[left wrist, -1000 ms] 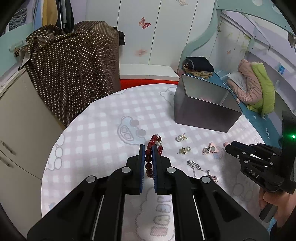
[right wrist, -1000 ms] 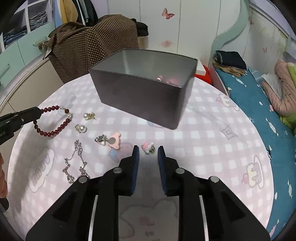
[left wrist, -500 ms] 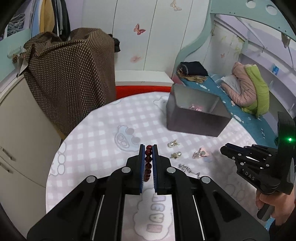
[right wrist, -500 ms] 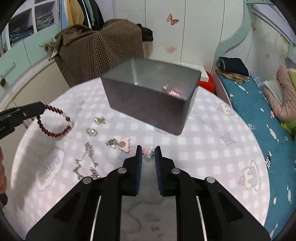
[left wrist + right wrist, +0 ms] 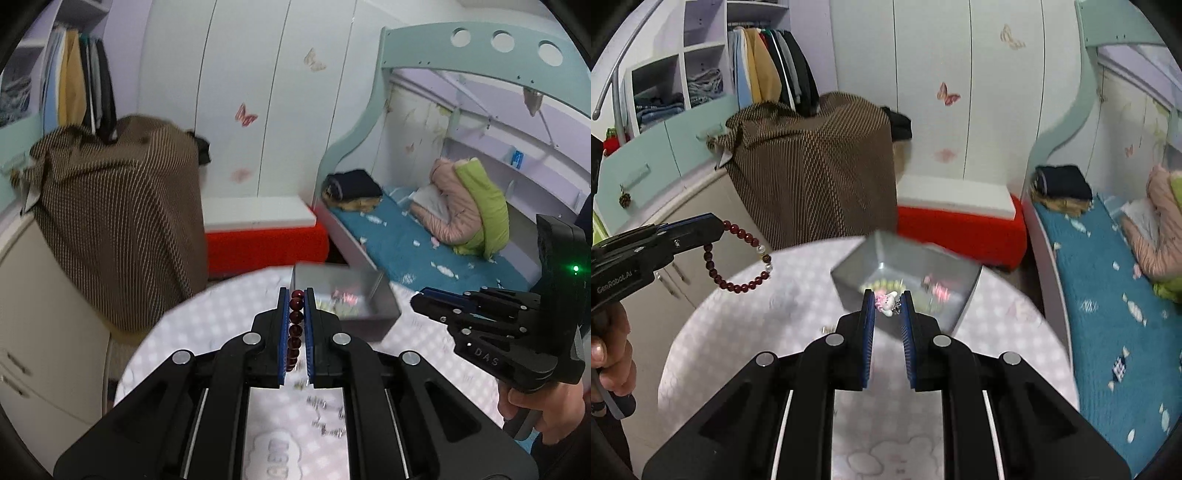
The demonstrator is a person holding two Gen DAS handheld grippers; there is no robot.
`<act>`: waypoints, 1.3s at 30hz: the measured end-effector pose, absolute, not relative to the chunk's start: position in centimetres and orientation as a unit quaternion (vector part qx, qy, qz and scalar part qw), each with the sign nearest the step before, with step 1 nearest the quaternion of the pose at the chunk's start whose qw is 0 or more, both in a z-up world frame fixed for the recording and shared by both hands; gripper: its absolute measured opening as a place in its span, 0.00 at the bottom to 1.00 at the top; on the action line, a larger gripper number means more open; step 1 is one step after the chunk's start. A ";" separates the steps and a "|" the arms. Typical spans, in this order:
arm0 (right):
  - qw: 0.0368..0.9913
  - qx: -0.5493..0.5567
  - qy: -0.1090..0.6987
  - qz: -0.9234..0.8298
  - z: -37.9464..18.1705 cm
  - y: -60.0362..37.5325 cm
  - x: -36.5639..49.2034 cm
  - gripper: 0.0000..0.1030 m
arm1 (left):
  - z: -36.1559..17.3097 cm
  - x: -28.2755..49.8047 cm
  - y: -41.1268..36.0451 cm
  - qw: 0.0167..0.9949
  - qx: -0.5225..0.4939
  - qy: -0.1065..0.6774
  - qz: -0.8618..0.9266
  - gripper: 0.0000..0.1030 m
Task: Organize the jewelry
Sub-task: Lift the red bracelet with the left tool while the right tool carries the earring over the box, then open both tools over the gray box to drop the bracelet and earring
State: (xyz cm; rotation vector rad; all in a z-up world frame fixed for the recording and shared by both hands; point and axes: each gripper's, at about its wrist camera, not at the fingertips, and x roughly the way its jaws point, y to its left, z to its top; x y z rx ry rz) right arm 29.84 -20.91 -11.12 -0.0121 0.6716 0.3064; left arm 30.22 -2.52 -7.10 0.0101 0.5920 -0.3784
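Above the table [image 5: 746, 332], left tongs [image 5: 296, 295] pinch a bracelet [image 5: 738, 258] — it dangles, could snag the tin [image 5: 964, 295]; right tongs [image 5: 888, 300] barely clasp a charm [image 5: 886, 301] — likely slips.

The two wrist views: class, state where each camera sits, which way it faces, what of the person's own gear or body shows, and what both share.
Left wrist: on the left gripper, looking along its fingers, down at the table and tin; bracelet clamped; right gripper and hand at the right.
Right wrist: on the right gripper, facing the tin; charm pinched; left gripper and hand at the left.
Shared: table, tin, bracelet, both grippers.
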 end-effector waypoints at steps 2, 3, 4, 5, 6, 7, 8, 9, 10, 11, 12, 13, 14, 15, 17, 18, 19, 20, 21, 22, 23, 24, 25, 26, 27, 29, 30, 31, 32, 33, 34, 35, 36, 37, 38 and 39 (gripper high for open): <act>0.935 -0.004 0.322 0.149 -10.2 -21.1 30.6 0.12 | -6.0 30.9 -3.3 0.940 0.006 0.281 -0.193 0.07; 0.936 -0.003 0.320 0.149 -9.9 -21.2 30.9 0.12 | -5.6 31.2 -3.6 0.940 0.005 0.279 -0.196 0.07; 0.936 -0.002 0.320 0.148 -9.5 -21.4 31.5 0.12 | -5.2 31.8 -4.1 0.939 0.004 0.278 -0.200 0.07; 0.936 -0.001 0.319 0.148 -9.3 -21.5 31.9 0.12 | -5.0 32.3 -4.5 0.939 0.004 0.278 -0.204 0.07; 0.936 0.001 0.319 0.147 -9.2 -21.7 32.1 0.12 | -4.7 32.7 -4.8 0.937 0.004 0.279 -0.209 0.07; 0.936 0.001 0.321 0.147 -9.1 -21.8 32.6 0.12 | -4.6 33.2 -5.3 0.935 0.004 0.281 -0.214 0.07; 0.935 0.003 0.324 0.146 -9.1 -21.9 33.2 0.12 | -4.5 34.0 -5.9 0.933 0.003 0.285 -0.219 0.07; 0.934 0.005 0.326 0.146 -9.1 -22.0 33.6 0.12 | -4.5 34.5 -6.3 0.932 0.003 0.288 -0.221 0.07; 0.933 0.008 0.328 0.146 -9.1 -22.1 34.1 0.12 | -4.6 35.1 -6.7 0.930 0.003 0.292 -0.224 0.07; 0.931 0.011 0.333 0.147 -9.2 -22.1 34.7 0.12 | -4.7 36.0 -7.2 0.926 0.000 0.299 -0.229 0.07; 0.929 0.014 0.339 0.147 -9.5 -22.2 35.3 0.12 | -4.9 36.6 -7.6 0.924 -0.001 0.304 -0.232 0.07; 0.927 0.017 0.346 0.146 -9.8 -22.3 35.9 0.12 | -5.1 37.4 -8.1 0.921 0.000 0.311 -0.233 0.07; 0.924 0.019 0.353 0.146 -10.1 -22.3 36.4 0.12 | -5.5 38.0 -8.5 0.919 0.000 0.317 -0.234 0.07; 0.923 0.021 0.357 0.144 -10.3 -22.3 36.7 0.12 | -5.8 38.6 -8.8 0.916 -0.001 0.324 -0.237 0.07; 0.918 0.025 0.368 0.144 -11.0 -22.3 37.4 0.12 | -6.8 39.7 -9.3 0.911 0.000 0.338 -0.237 0.07; 0.917 0.026 0.372 0.144 -11.3 -22.4 37.7 0.12 | -7.2 40.2 -9.5 0.908 -0.001 0.344 -0.238 0.07; 0.915 0.027 0.376 0.144 -11.6 -22.4 38.0 0.13 | -7.7 40.7 -9.9 0.905 0.000 0.352 -0.238 0.07; 0.914 0.028 0.379 0.143 -11.8 -22.4 38.1 0.13 | -8.1 41.1 -10.1 0.904 0.002 0.356 -0.237 0.07; 0.912 0.029 0.383 0.143 -12.1 -22.5 38.3 0.13 | -8.4 41.5 -10.3 0.902 0.004 0.361 -0.237 0.07; 0.911 0.030 0.387 0.142 -12.3 -22.5 38.5 0.13 | -8.9 41.9 -10.5 0.899 0.004 0.368 -0.237 0.07; 0.909 0.030 0.390 0.141 -12.5 -22.6 38.8 0.13 | -9.2 42.2 -10.6 0.898 0.006 0.372 -0.237 0.07; 0.908 0.031 0.394 0.140 -12.7 -22.6 38.9 0.13 | -9.6 42.5 -10.8 0.895 0.009 0.378 -0.236 0.08; 0.906 0.032 0.397 0.140 -12.9 -22.7 39.1 0.13 | -9.9 42.8 -10.9 0.893 0.009 0.383 -0.235 0.08; 0.905 0.034 0.400 0.139 -13.0 -22.8 39.2 0.13 | -10.2 43.1 -10.9 0.892 0.009 0.387 -0.233 0.08; 0.904 0.036 0.402 0.138 -13.2 -22.9 39.3 0.13 | -10.5 43.3 -10.9 0.891 0.010 0.392 -0.229 0.08; 0.903 0.038 0.407 0.135 -13.4 -23.0 39.4 0.14 | -10.8 43.6 -10.9 0.891 0.010 0.396 -0.222 0.11; 0.902 0.039 0.409 0.135 -13.6 -23.1 39.5 0.17 | -10.9 43.6 -10.8 0.891 0.010 0.397 -0.220 0.16; 0.901 0.041 0.411 0.133 -13.7 -23.2 39.4 0.24 | -10.8 43.5 -10.7 0.892 0.009 0.396 -0.217 0.37; 0.902 0.043 0.410 0.131 -13.7 -23.2 39.4 0.28 | -10.7 43.3 -10.3 0.896 0.006 0.392 -0.208 0.59; 0.902 0.046 0.409 0.130 -13.8 -23.4 39.4 0.37 | -10.4 43.1 -9.9 0.900 0.000 0.386 -0.202 0.69; 0.903 0.051 0.408 0.128 -13.8 -23.5 39.3 0.47 | -10.2 42.9 -9.6 0.903 -0.007 0.380 -0.199 0.78; 0.904 0.054 0.406 0.125 -13.8 -23.7 39.4 0.57 | -10.0 42.6 -9.2 0.906 -0.011 0.376 -0.195 0.83; 0.905 0.057 0.403 0.121 -13.7 -23.8 39.2 0.76 | -9.7 42.4 -8.8 0.910 -0.012 0.371 -0.186 0.86; 0.908 0.061 0.397 0.118 -13.6 -24.0 39.1 0.86 | -9.6 42.2 -8.6 0.912 -0.013 0.368 -0.179 0.89; 0.911 0.068 0.391 0.116 -13.4 -24.2 38.9 0.89 | -9.3 41.9 -8.2 0.916 -0.012 0.362 -0.170 0.90; 0.912 0.075 0.388 0.114 -13.2 -24.4 38.7 0.93 | -9.0 41.5 -7.8 0.919 -0.009 0.358 -0.162 0.90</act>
